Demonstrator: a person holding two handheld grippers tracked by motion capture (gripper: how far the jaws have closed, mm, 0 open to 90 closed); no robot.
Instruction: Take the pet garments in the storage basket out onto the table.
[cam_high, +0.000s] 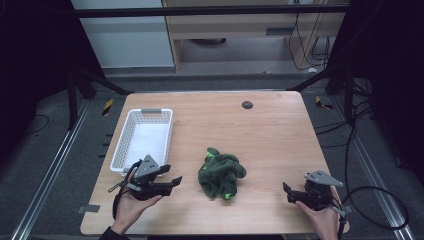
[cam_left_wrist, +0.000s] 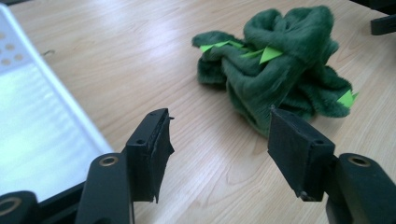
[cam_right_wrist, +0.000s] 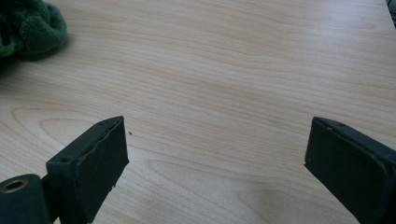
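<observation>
A crumpled dark green fleecy cloth (cam_high: 220, 174) with small bright green tags lies on the wooden table (cam_high: 260, 130), near its front middle. My left gripper (cam_high: 172, 180) is held just left of the cloth, open, nothing between its jaws. In the left gripper view the cloth (cam_left_wrist: 280, 70) lies a short way beyond the open gripper (cam_left_wrist: 219, 149). My right gripper (cam_high: 286, 192) rests near the front right of the table, open and empty. In the right gripper view the gripper (cam_right_wrist: 215, 163) stands over bare wood, with an edge of the cloth (cam_right_wrist: 28, 28) at the top left.
A white perforated plastic basket (cam_high: 127, 134) stands at the left of the table, just behind my left gripper; its rim (cam_left_wrist: 60, 107) is close to the left jaw. A small dark round hole (cam_high: 247, 104) sits near the table's far edge.
</observation>
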